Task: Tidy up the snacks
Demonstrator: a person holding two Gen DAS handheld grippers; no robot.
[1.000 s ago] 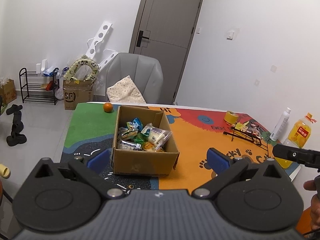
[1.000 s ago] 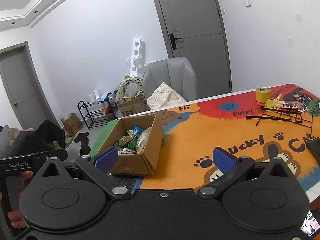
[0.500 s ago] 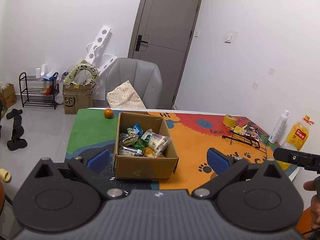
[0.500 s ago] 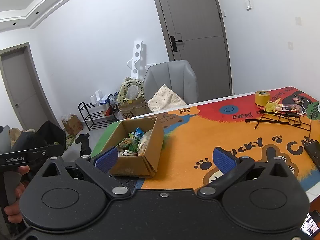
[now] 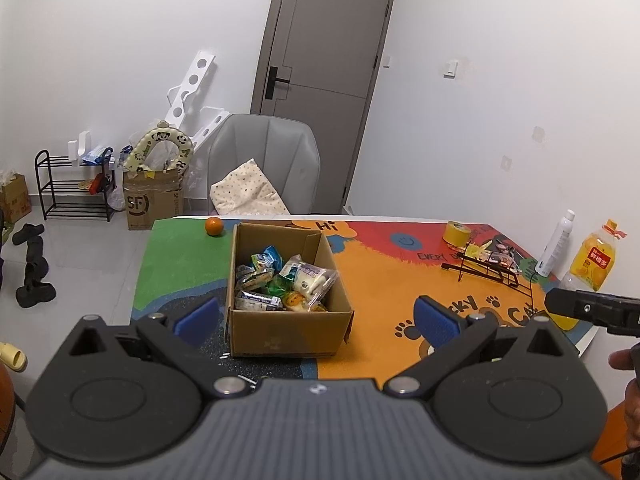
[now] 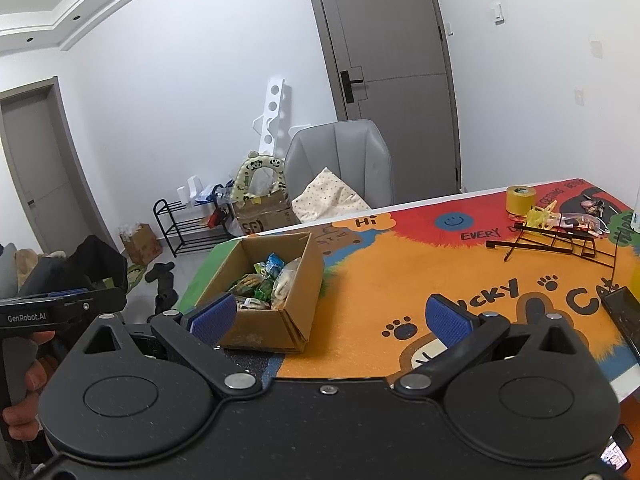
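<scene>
Snacks (image 5: 280, 284) in box (image 5: 288, 332) — on table (image 5: 400, 280).

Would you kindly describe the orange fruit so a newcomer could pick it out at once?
Start at the colourful table mat and go to its green far corner, beyond the open cardboard box. The small round orange lies there alone on the green, outside the box, the only unwrapped item near the packaged snacks.

- My right gripper (image 6: 328, 318) hangs wide open, nothing between its blue pads (image 6: 444, 320).
- Ahead, the cardboard box (image 6: 276, 320) of snack packets (image 6: 268, 280) sits on the colourful mat (image 6: 400, 272).
</scene>
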